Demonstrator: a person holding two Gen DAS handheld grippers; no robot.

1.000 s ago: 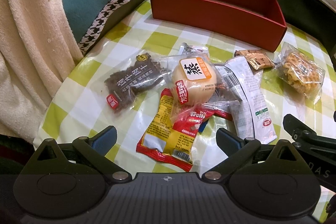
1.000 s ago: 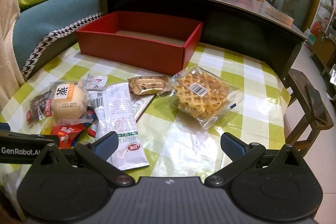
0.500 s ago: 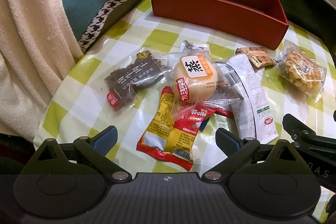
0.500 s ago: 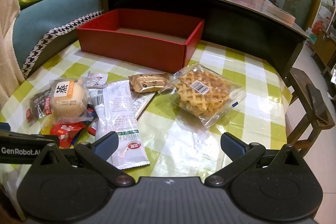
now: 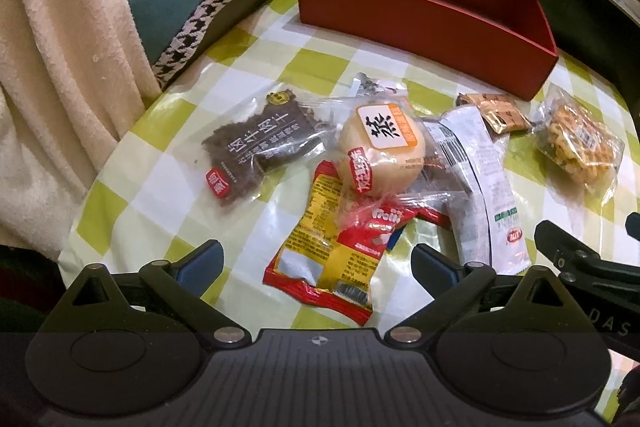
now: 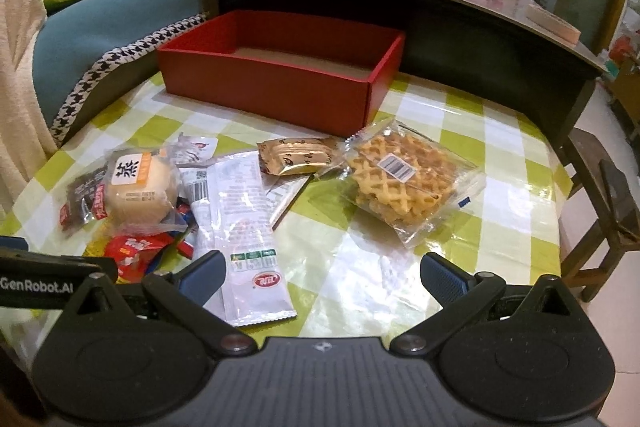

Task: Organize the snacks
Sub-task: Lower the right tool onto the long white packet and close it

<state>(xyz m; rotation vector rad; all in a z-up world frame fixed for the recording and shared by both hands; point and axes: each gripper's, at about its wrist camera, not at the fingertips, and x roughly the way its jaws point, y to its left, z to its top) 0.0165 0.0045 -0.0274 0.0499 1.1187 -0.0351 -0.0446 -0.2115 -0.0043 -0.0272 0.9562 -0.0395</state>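
Note:
A heap of wrapped snacks lies on the green-checked table. It holds a dark beef jerky pack (image 5: 256, 151), a round bun (image 5: 382, 149) (image 6: 138, 189), a yellow-red packet (image 5: 328, 247), a long white sachet (image 5: 486, 193) (image 6: 244, 227), a gold bar (image 6: 296, 157) and a waffle bag (image 6: 404, 181) (image 5: 576, 147). An empty red box (image 5: 424, 15) (image 6: 280, 83) stands behind them. My left gripper (image 5: 316, 261) is open above the yellow-red packet. My right gripper (image 6: 322, 273) is open near the sachet's end, in front of the waffle bag.
A cream blanket (image 5: 52, 67) and a teal sofa cushion (image 6: 116, 27) border the table on the left. A dark counter (image 6: 440, 7) with apples and red packets rises behind the box. A wooden stool (image 6: 604, 203) stands off the table's right edge.
Both grippers have drifted slightly forward toward the snacks. Both stay open, and nothing on the table has moved.

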